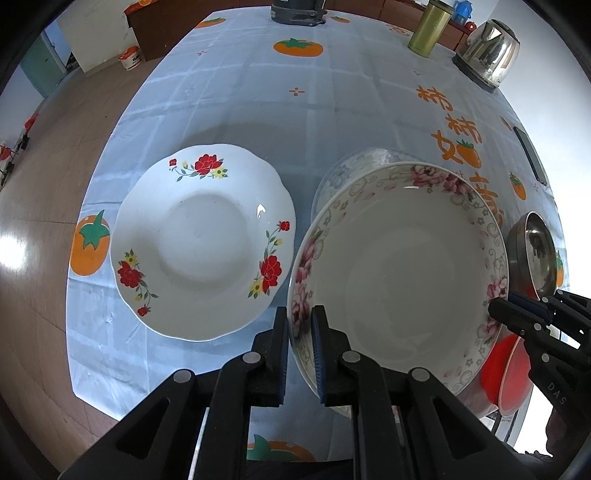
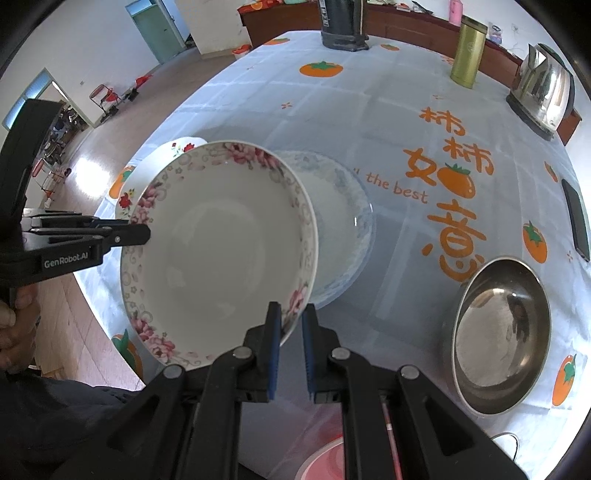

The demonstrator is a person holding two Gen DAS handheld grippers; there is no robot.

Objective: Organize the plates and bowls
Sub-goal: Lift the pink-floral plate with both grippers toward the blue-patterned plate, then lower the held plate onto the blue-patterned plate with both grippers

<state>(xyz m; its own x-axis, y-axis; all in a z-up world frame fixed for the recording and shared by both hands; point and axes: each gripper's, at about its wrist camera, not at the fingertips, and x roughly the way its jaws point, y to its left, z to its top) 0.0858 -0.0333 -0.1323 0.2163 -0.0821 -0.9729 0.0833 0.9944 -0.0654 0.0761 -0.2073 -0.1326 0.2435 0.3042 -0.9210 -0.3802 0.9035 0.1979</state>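
Two tools (image 1: 300,314) (image 2: 291,314) pinch glossy round pink-floral bowl (image 1: 399,273).

The left hand-held gripper (image 1: 300,314) is clamped on the near-left rim of a pink-flowered bowl (image 1: 402,273), one finger outside the rim and the other inside. At the bowl's right rim the right hand-held gripper (image 1: 496,306) grips it too. The bowl hangs over a blue-patterned plate (image 1: 351,166), of which only the far edge shows. To the left, on the worktop (image 1: 258,103) with its persimmon-print cloth, lies a scalloped plate with red flowers (image 1: 203,243). Right of the bowl sits a steel bowl (image 1: 535,254), and below it something red (image 1: 506,373). At the far right edge stand a gold-green canister (image 1: 430,27) and a steel kettle (image 1: 489,48).
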